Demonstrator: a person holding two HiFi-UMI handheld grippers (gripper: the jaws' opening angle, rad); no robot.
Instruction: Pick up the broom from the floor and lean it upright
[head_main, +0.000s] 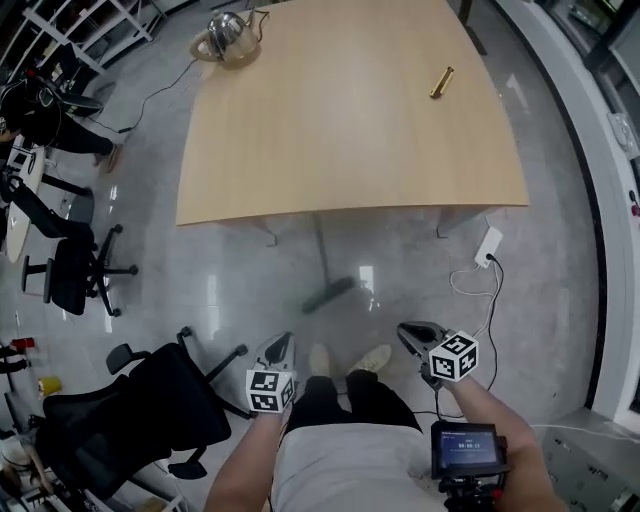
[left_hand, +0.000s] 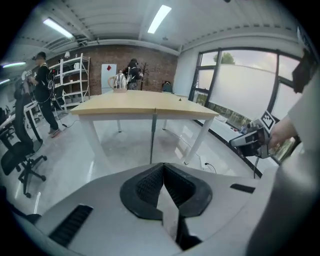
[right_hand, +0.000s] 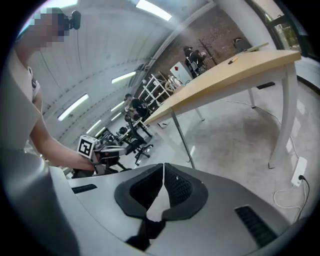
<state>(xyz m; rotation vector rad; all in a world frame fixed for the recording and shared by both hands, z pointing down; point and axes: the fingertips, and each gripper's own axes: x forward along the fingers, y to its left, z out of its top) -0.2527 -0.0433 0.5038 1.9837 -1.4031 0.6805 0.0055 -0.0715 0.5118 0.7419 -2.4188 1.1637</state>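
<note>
Two grippers, the left gripper (head_main: 280, 348) and the right gripper (head_main: 412, 334), hold their jaws closed together on nothing, while the broom (head_main: 328, 296) leans upright against the table (head_main: 350, 130) edge, where a glass kettle (head_main: 228, 38) stands, its contents unclear.

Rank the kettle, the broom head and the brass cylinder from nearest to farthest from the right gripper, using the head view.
1. Broom head, on the floor, just ahead and to the left of the right gripper.
2. Brass cylinder, on the right part of the table.
3. Kettle, at the table's far left corner.
</note>
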